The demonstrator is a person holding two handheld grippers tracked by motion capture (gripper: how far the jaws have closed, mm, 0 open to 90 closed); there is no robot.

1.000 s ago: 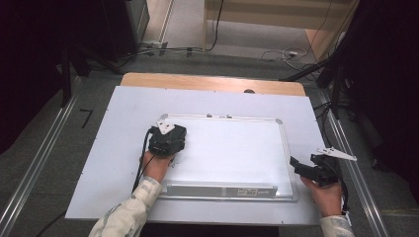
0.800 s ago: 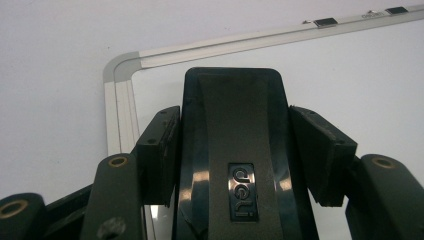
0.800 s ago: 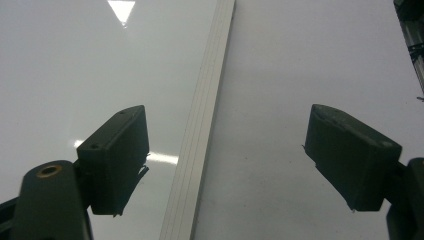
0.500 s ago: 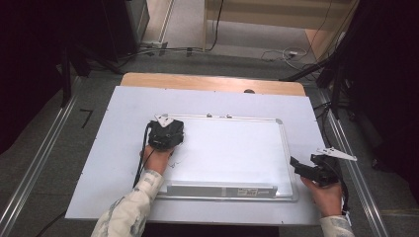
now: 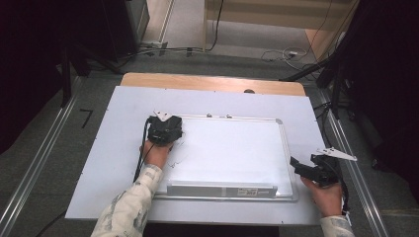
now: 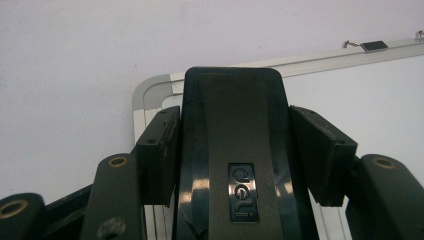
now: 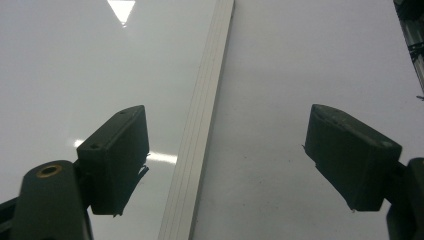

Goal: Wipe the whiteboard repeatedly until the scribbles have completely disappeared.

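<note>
2 left fingers point(image 6: 165, 155) clamp the eraser point(image 6: 232, 150); right fingers point(image 7: 350, 155) spread wide, empty

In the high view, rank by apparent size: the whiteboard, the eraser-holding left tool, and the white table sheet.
1. White table sheet, largest.
2. Whiteboard, lying on it.
3. Left tool, shut on the black eraser, smallest. It stands nearer the camera, yet the order is clear.

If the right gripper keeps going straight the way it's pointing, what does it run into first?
Most likely the whiteboard's right frame edge, which lies between the open jaws of the right gripper. It points down at the table, with nothing closer in that line, though depth is hard to judge.
</note>
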